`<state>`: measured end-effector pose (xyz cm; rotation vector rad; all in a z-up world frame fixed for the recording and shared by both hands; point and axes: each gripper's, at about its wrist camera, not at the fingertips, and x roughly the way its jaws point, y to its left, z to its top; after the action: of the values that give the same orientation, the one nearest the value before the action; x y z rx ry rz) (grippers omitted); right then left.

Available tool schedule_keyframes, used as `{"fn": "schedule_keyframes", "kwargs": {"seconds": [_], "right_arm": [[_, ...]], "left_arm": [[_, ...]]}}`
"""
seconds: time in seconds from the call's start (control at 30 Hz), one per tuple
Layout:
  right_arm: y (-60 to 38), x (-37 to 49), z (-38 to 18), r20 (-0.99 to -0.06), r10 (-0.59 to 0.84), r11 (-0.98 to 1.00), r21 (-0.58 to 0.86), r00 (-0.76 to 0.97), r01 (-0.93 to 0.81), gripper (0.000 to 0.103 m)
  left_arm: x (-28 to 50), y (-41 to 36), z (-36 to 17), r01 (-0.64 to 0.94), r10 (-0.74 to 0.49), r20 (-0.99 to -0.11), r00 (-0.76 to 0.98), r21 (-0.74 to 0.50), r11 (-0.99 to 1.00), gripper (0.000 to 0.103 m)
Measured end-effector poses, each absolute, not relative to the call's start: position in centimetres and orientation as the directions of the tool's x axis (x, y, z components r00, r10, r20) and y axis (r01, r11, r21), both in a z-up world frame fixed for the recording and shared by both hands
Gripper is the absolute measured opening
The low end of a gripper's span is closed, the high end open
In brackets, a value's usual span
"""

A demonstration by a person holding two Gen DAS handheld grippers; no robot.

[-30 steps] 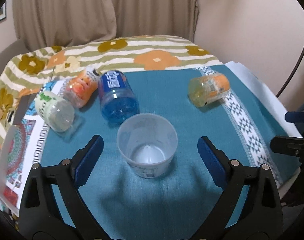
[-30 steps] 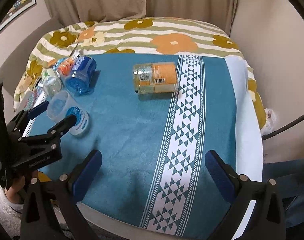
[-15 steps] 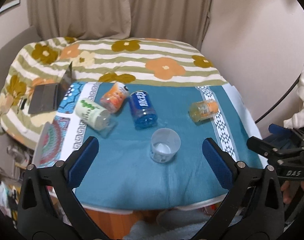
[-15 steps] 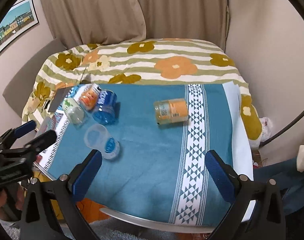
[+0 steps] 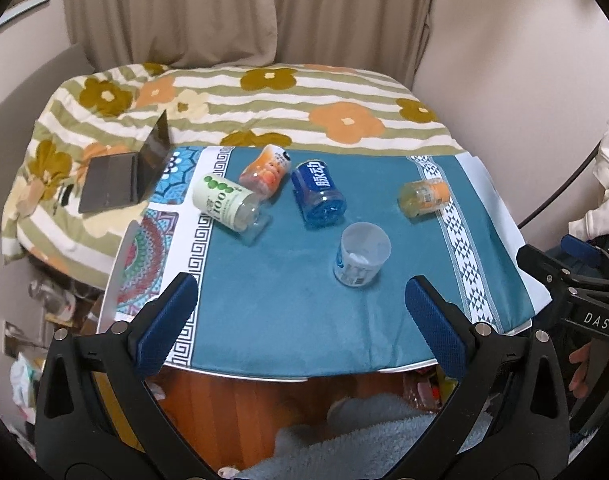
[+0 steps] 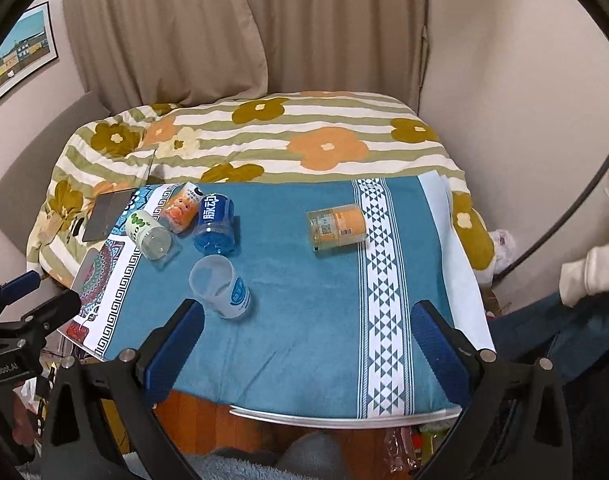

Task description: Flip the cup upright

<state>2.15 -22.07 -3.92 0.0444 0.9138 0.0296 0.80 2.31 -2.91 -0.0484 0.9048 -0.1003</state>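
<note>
So from where I'm driving this, the cup (image 5: 362, 254) is standing mouth-up on the teal cloth (image 5: 280, 300), toward the near middle of the table, and nothing's touching it. In the right wrist view it looks tilted (image 6: 220, 286), but I'd put that down to the fisheye. My read is the flip is basically done and the step in hand is just clearing out. The left gripper (image 5: 300, 312) is spread wide with nothing between its blue pads, hanging off the near edge of the table, well short of the cup. The right gripper (image 6: 308, 334) is the same story: jaws wide apart, empty, out over the front edge. To do this part well I'd keep both sets of tongs high and straight back so neither pad clips the rim, because a light plastic cup on soft cloth would probably tip from a small nudge. Around it: a blue bottle (image 5: 318, 196) lies on its side just behind the cup, close but apart, with an orange bottle (image 5: 264, 170) and a green-dotted white bottle (image 5: 226, 204) lying further left, and a yellow-orange jar (image 5: 424, 198) on its side off to the right by the patterned stripe. A laptop (image 5: 124, 178) sits on the floral blanket (image 5: 344, 120) beyond. Nothing really blocks the way out.
</note>
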Motion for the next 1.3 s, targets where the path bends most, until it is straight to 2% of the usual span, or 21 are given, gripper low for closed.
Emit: {"fn": "schedule_keyframes", "kwargs": {"seconds": [1.3], "right_arm": [[-21.4, 2.6, -3.1, -0.774, -0.019, 0.999, 0.008, 0.633, 0.041, 0.103]], "left_arm": [[1.8, 2.9, -1.8, 0.094, -0.113, -0.746, 0.656, -0.068, 0.993, 0.103]]}}
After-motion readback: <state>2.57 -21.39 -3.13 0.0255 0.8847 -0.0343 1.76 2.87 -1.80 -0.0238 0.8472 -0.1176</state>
